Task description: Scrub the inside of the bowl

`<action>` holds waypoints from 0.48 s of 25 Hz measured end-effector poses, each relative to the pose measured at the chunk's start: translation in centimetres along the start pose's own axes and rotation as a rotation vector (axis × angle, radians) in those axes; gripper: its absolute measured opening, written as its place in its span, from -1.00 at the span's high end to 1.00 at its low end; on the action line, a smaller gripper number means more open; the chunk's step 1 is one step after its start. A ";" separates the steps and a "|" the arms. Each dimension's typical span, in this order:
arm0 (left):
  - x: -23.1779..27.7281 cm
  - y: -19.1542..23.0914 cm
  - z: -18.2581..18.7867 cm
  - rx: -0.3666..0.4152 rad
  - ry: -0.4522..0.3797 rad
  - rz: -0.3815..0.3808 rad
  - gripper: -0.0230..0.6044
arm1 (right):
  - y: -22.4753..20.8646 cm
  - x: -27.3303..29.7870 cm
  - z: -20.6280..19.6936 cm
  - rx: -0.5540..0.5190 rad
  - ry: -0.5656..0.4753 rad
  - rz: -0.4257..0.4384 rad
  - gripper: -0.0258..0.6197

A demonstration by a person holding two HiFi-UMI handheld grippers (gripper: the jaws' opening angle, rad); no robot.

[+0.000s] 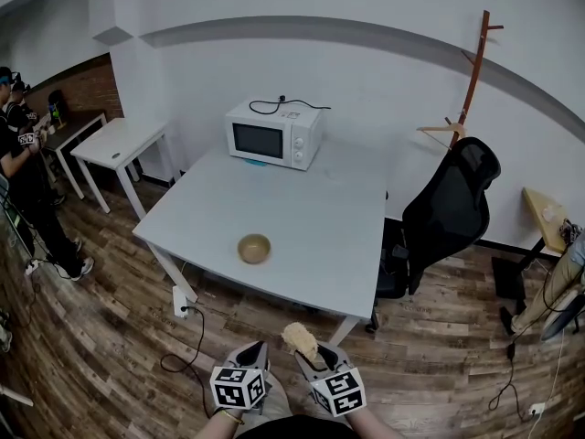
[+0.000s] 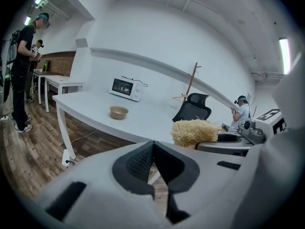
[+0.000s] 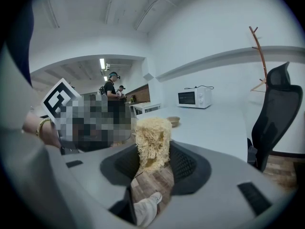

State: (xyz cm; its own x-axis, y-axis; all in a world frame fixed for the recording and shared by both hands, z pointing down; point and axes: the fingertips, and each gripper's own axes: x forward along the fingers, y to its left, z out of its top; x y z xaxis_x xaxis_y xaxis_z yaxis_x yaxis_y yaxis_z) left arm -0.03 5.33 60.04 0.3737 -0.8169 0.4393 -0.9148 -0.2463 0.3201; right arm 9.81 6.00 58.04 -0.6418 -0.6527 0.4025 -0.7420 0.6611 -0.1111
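A small tan bowl sits upright on the grey table near its front edge; it also shows far off as the bowl and the bowl. My right gripper is shut on a straw-coloured fibrous scrubber, which stands up between the pads as the scrubber. My left gripper is shut and holds nothing, its pads meeting. Both grippers hover side by side in front of the table, well short of the bowl. The scrubber shows to the right in the left gripper view.
A white microwave stands at the table's far edge. A black office chair is at the table's right side, a wooden coat stand behind it. A power strip and cable lie on the wood floor under the table. People stand at far left.
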 end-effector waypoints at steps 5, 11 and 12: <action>-0.1 0.3 -0.6 -0.007 0.016 0.003 0.87 | 0.5 0.2 -0.1 -0.002 0.004 0.012 0.38; -0.1 0.8 -0.8 -0.017 0.021 0.003 0.86 | 0.7 0.4 -0.2 -0.006 0.013 0.016 0.38; -0.1 0.9 -0.8 -0.019 0.022 0.004 0.87 | 0.8 0.5 -0.2 -0.007 0.013 0.017 0.38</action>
State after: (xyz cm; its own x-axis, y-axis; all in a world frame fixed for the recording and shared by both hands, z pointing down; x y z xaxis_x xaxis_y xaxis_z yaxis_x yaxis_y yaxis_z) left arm -0.75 5.59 60.95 0.3738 -0.8061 0.4587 -0.9132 -0.2331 0.3343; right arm 8.93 6.28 58.36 -0.6518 -0.6364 0.4126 -0.7295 0.6748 -0.1117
